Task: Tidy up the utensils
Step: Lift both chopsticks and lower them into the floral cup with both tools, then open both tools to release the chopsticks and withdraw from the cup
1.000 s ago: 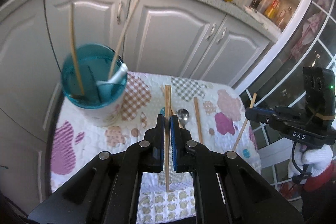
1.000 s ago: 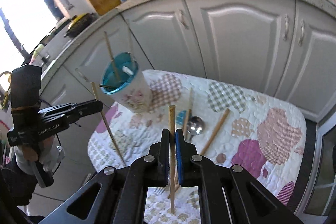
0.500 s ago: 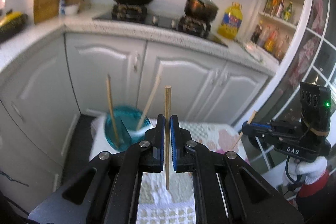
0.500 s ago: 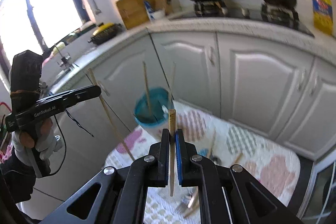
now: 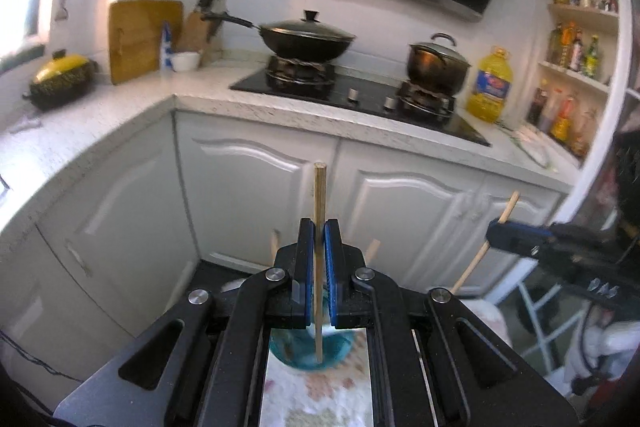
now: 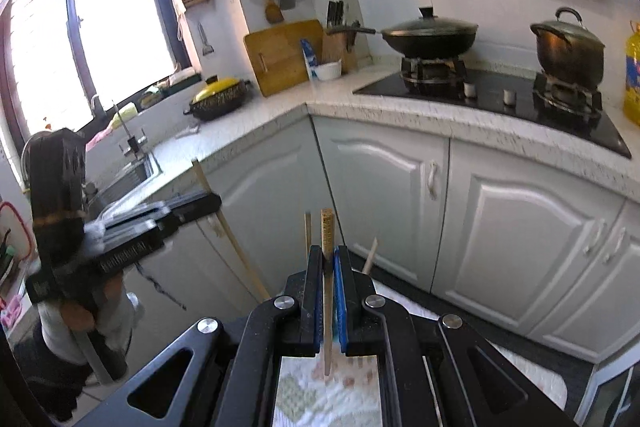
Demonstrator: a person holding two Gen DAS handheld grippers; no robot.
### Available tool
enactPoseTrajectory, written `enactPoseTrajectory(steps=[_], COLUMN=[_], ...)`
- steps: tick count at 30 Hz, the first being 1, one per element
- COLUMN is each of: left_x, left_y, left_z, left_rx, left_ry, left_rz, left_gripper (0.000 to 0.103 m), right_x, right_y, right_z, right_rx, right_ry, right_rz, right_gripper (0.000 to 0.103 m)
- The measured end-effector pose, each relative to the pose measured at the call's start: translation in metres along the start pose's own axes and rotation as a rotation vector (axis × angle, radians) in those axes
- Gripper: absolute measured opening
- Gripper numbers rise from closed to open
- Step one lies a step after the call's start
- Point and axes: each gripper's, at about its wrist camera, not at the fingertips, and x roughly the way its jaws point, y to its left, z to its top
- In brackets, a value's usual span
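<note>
both the left claw [image 5: 319, 259] and right claw [image 6: 328, 267] pinch slim, straight wooden chopsticks [image 5: 319, 203] upright.

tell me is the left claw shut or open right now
Shut. In the left wrist view the left claw has its blue pads pressed against a wooden chopstick that stands upright between them.

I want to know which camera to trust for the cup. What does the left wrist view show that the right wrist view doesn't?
Only the left wrist view shows the teal cup below the left tool, plus the shelf of bottles. Only the right wrist view shows the window and sink. Both show each tool shut on a chopstick, the right tool on its own chopstick, the wok and the patterned cloth.
</note>
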Motion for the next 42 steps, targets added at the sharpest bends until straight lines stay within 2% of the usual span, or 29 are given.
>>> enactPoseTrajectory(steps=[6,12,16,26,34,40,41,42], left_x=[0.033,0.066,0.078,0.100,0.114,0.119,0.120,0.121], left_y=[0.008,0.011,0.013,0.017,0.021,0.022,0.023,0.023], left_z=[-0.002,-0.014,-0.021,-0.039,-0.053,-0.060,-0.061,-0.061], left_rx=[-0.010,-0.003,-0.003,-0.003,-0.020,-0.029,-0.032,-0.035], left_ry=[0.005,0.035,0.055,0.105,0.151,0.176,0.179,0.184], left_rz=[0.054,0.098,0.103,0.118,0.118,0.115,0.116,0.118], left_gripper=[0.004,0.004,0.004,0.004,0.004,0.004,0.004,0.004], right_x=[0.038,0.081,0.107,0.143,0.177,0.178,0.176,0.173], right_y=[0.002,-0.001,-0.006,-0.013,-0.017,-0.025,-0.026,-0.027], right_z=[0.024,0.031,0.025,0.004,-0.022,-0.028,-0.027,-0.026], right_rx=[-0.005,-0.011,-0.009,0.005,0.014,0.055,0.063,0.066], right_ry=[-0.016,-0.012,0.023,0.096,0.197,0.207,0.203,0.200], right_rz=[-0.007,-0.028,-0.032,-0.014,-0.008,0.013,0.017,0.017], right_gripper=[0.005,0.005,0.005,0.005,0.005,0.005,0.006,0.013])
